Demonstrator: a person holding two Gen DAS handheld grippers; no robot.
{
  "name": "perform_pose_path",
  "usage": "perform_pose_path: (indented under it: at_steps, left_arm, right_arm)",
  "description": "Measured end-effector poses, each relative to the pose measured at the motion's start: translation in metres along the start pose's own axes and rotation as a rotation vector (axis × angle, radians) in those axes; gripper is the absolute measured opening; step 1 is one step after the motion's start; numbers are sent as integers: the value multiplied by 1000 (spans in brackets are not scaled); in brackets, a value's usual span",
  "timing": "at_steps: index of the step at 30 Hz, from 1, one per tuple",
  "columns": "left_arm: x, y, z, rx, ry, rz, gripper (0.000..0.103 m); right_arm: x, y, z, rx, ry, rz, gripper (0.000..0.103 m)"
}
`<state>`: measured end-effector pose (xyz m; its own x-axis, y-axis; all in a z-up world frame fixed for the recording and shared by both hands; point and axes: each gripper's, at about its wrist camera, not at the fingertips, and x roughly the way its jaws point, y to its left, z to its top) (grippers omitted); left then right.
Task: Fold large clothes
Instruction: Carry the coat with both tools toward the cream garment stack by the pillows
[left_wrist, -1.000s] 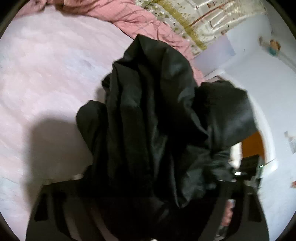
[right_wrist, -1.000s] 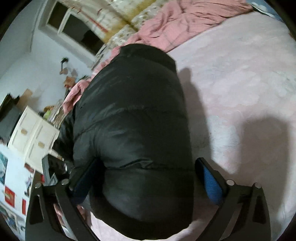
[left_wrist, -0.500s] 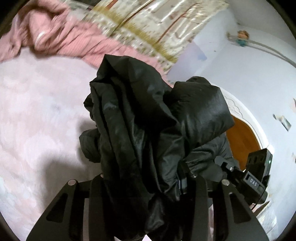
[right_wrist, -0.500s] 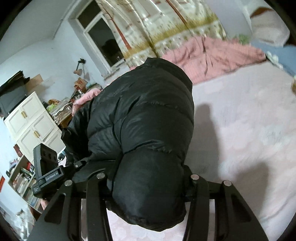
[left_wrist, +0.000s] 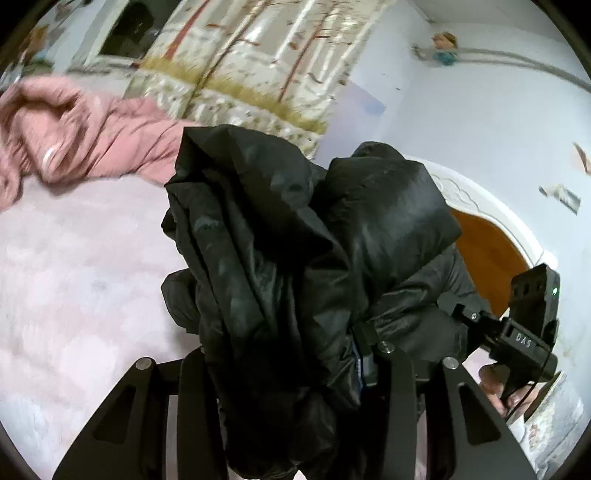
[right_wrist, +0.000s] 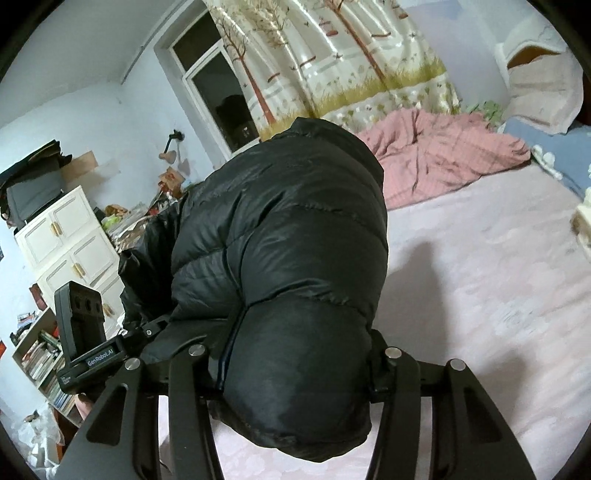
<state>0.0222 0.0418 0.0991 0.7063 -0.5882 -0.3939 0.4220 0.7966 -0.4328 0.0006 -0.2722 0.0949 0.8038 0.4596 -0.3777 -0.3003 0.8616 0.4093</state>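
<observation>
Black puffer jacket (right_wrist: 288, 258) hangs above the bed (right_wrist: 480, 295), pinched in both grippers' jaws

I have lifted the black puffy jacket (right_wrist: 288, 258) up off the bed (right_wrist: 498, 295). My left claw (left_wrist: 291, 369) and right claw (right_wrist: 295, 354) squeezed in on it. The right claw's jaws are opening a tiny bit now. I see more wall and curtain (right_wrist: 332, 55).
</observation>
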Motion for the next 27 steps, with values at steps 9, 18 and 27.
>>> perform_pose_path:
  at_steps: [9,18,27]
  left_arm:
    - [40,-75,40,159,0,-48,41]
    - [94,-159,68,253,-17,-139,41]
    - [204,-283,89,328,-8,-313,41]
  right_arm:
    - [-58,-41,32,46,-102,-68,55]
    - [-129,-101,70,52,-210,-167,55]
    - [-199,-213,111,177,-334,-400,57]
